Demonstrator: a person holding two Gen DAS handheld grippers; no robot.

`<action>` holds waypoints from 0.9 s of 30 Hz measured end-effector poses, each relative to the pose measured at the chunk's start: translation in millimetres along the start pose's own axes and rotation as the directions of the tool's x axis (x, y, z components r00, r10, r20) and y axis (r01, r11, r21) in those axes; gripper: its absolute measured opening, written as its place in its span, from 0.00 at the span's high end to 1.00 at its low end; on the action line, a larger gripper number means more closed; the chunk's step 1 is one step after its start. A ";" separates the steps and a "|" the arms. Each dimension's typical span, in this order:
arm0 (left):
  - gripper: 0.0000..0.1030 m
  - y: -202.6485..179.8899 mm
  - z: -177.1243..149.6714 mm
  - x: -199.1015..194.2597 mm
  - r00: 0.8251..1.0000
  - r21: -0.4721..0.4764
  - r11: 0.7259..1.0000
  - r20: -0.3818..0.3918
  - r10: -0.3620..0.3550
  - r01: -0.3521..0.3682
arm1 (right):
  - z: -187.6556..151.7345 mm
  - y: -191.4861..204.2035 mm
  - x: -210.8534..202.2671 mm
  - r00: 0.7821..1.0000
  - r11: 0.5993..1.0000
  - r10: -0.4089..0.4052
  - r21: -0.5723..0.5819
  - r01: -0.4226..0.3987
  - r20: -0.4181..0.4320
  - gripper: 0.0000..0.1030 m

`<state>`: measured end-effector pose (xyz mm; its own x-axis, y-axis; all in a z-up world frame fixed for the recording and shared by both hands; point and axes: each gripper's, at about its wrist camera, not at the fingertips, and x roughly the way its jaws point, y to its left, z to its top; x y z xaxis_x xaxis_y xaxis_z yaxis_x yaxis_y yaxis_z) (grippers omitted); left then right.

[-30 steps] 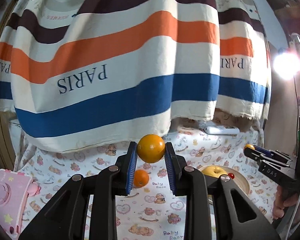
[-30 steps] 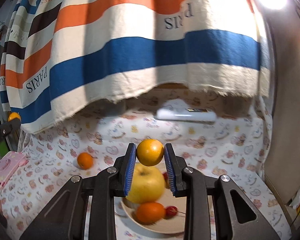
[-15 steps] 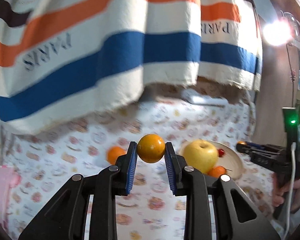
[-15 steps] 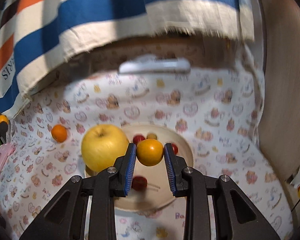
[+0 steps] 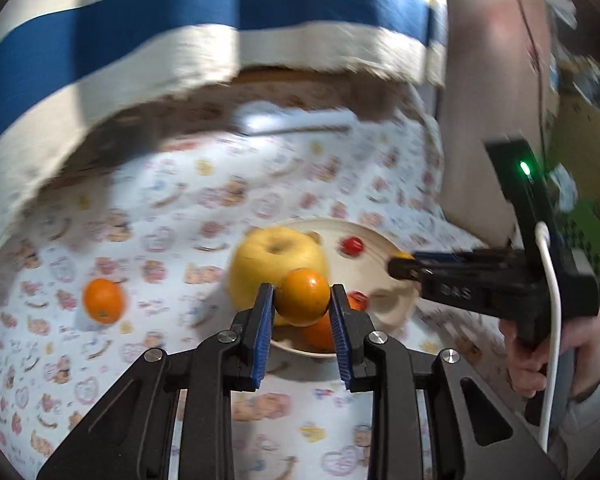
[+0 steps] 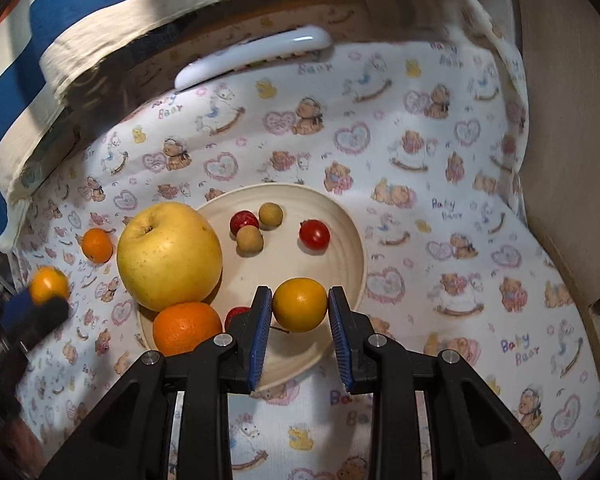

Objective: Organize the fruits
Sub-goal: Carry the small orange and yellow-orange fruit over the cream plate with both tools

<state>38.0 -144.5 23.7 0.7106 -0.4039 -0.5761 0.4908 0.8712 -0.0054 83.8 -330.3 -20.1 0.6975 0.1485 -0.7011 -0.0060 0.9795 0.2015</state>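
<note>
My left gripper [image 5: 302, 301] is shut on a small orange [image 5: 305, 294], held just above the near rim of the cream plate [image 5: 384, 240]. Over the plate's front part [image 6: 300, 204], my right gripper [image 6: 300, 307] is shut on a yellow-orange fruit [image 6: 300, 303]. On the plate lie a big yellow apple [image 6: 169, 254], an orange [image 6: 187, 326], red cherry tomatoes [image 6: 314, 234] and two brown longans [image 6: 271, 213]. One loose orange [image 6: 97, 245] rests on the cloth to the left of the plate. In the right wrist view the left gripper [image 6: 40, 300] shows at the left edge.
A printed bear tablecloth [image 6: 440, 184] covers the surface. A white remote [image 6: 256, 56] lies at the back under a hanging striped cloth [image 5: 140, 60]. A wooden panel [image 6: 572, 120] bounds the right side. A hand [image 5: 532, 356] grips the right tool's handle.
Both grippers have come down and tilted toward the plate, each still holding its fruit. The left one swung right, so the plate and apple now sit straight ahead of it.
</note>
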 end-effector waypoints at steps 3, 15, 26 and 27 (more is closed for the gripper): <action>0.74 -16.8 -0.4 9.8 0.999 0.042 0.999 -0.031 -0.012 0.014 | -0.6 -0.1 1.2 1.000 1.000 -0.005 0.001 0.005 -0.014 0.71; 0.74 -38.3 -5.2 42.6 0.994 0.084 0.996 -0.111 -0.018 0.027 | -3.5 -4.1 0.3 0.997 0.996 0.052 0.073 -0.047 -0.062 0.71; 0.74 -41.6 -7.6 51.3 0.992 0.107 0.994 -0.127 -0.003 0.017 | -0.2 -2.1 -11.5 0.999 0.997 0.045 0.060 -0.044 -0.010 0.50; 0.74 -41.9 -8.1 51.1 0.992 0.112 0.994 -0.124 0.001 0.013 | 0.0 -1.4 -12.5 0.999 0.998 0.041 0.057 -0.041 -0.005 0.50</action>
<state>49.7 -199.3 -12.1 0.6431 -0.3649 -0.6733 0.5532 0.8293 0.0790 75.1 -333.5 -11.6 0.6929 0.1895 -0.6957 0.0063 0.9632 0.2686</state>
